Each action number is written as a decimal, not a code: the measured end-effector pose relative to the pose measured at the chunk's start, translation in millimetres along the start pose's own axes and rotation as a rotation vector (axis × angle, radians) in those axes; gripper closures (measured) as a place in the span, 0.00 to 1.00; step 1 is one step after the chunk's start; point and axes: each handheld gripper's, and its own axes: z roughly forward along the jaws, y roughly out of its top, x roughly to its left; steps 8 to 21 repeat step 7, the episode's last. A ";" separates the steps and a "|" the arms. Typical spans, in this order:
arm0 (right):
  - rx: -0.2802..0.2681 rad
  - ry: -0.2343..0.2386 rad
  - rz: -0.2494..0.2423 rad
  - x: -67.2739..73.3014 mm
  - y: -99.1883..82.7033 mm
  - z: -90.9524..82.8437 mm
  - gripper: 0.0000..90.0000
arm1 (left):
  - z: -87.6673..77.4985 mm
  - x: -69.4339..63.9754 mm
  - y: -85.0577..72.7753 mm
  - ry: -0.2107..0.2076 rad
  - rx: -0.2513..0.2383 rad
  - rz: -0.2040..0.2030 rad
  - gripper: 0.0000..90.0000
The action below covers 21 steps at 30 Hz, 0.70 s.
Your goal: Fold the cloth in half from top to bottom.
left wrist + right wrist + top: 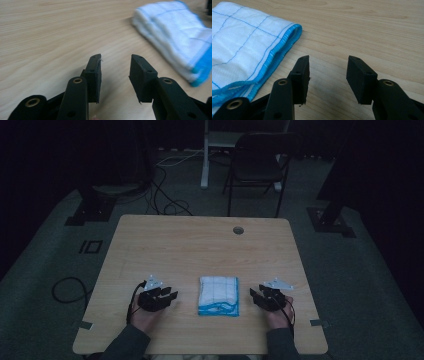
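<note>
A folded white cloth with blue grid lines and a blue hem (218, 296) lies flat on the wooden table (200, 245), near its front edge. My left gripper (170, 295) rests to the left of the cloth, apart from it, jaws open with only bare wood between them. In the left gripper view the gripper (115, 65) points past the cloth (175, 35), which lies to its upper right. My right gripper (255, 297) sits just right of the cloth, open and empty. In the right gripper view the gripper (328, 67) has the cloth's blue hem (274, 55) close by its left jaw.
A round cable hole (238, 230) sits near the table's far edge. Beyond the table stand a dark chair (257, 162), a white post (205, 155) and loose cables (165, 195) on the grey floor. The room is dim.
</note>
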 end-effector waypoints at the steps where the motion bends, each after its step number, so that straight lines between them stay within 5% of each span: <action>1: 0.000 -0.002 -0.001 -0.1 0.0 0.0 0.59 | 0.1 2.9 -1.1 0.009 -0.002 -0.007 0.69; 6: 0.000 -0.005 0.010 -3.4 -0.2 0.7 0.59 | 2.0 9.1 -3.0 0.048 0.005 -0.014 0.69; 21: 0.000 -0.005 0.010 -3.4 -0.2 0.7 0.59 | 2.0 9.1 -3.0 0.048 0.005 -0.014 0.69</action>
